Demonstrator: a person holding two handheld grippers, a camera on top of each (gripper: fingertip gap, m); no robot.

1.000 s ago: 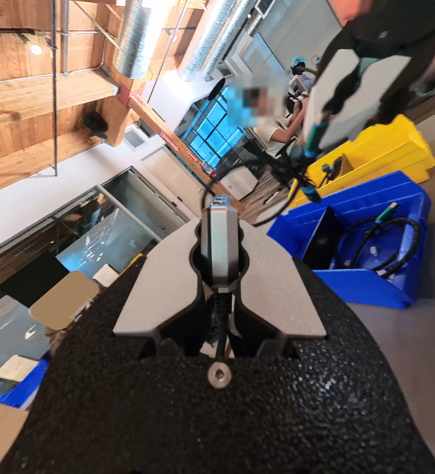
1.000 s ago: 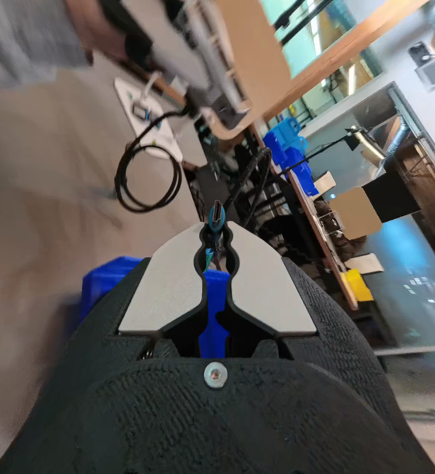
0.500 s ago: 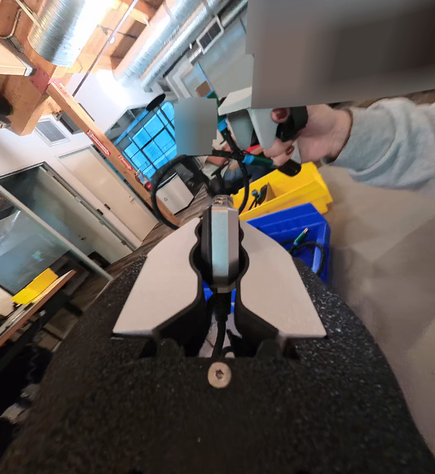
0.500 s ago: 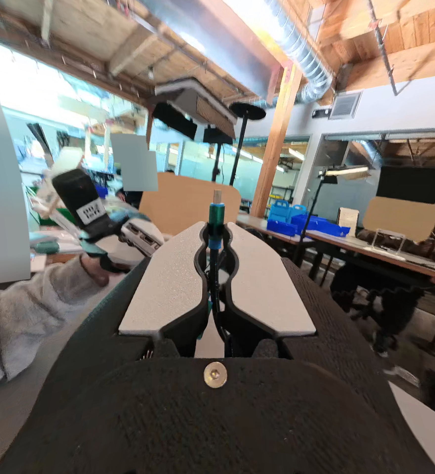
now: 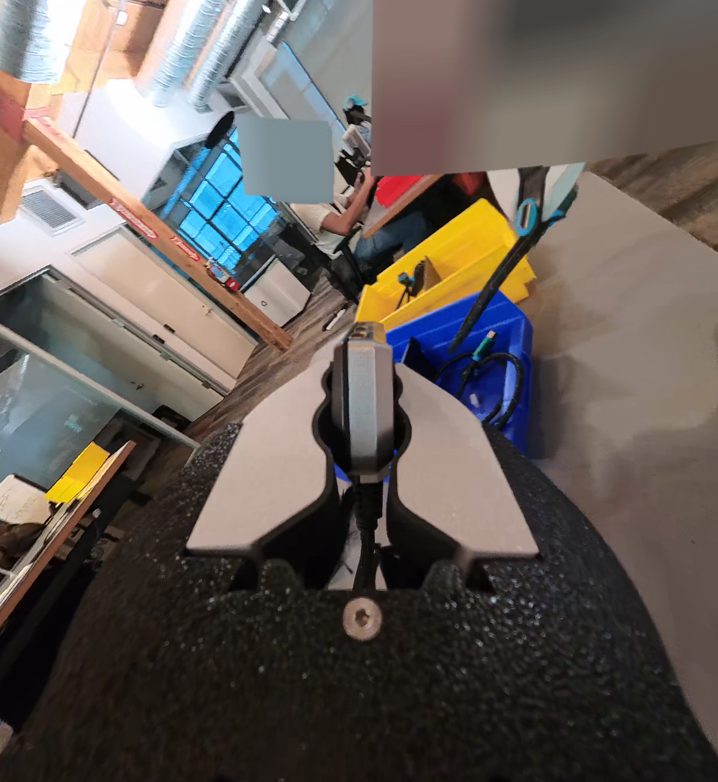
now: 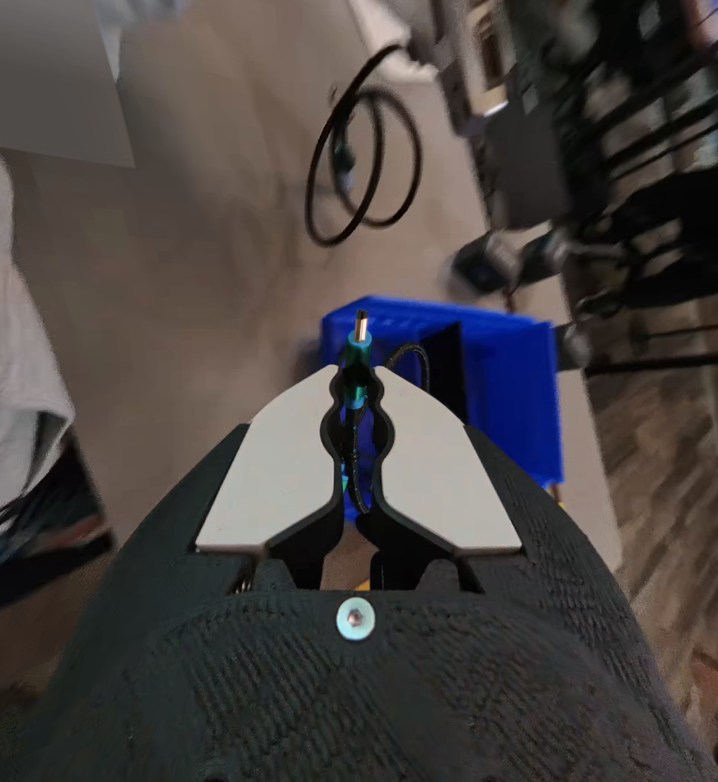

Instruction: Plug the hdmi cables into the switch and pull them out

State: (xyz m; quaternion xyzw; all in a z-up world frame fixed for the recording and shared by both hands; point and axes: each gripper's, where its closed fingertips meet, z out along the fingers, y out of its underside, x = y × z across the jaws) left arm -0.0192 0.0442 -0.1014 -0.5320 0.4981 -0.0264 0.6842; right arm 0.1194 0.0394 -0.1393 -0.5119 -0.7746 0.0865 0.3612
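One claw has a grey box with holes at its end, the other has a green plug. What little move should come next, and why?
Probably turn the right gripper so its green cable plug faces the ports on the grey hub clamped in the left gripper. Both are gripped firmly, but plug and hub are apart and not lined up.

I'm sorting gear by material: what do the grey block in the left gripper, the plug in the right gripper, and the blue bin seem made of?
The grey block: probably matte anodised metal, judging by its crisp bevelled edges and soft sheen, though plastic is possible. The plug: a glossy teal sleeve, metallic-looking, with a shiny coppery metal tip; its cable looks like braided fabric. The blue bin: moulded plastic, uniformly coloured and slightly glossy.
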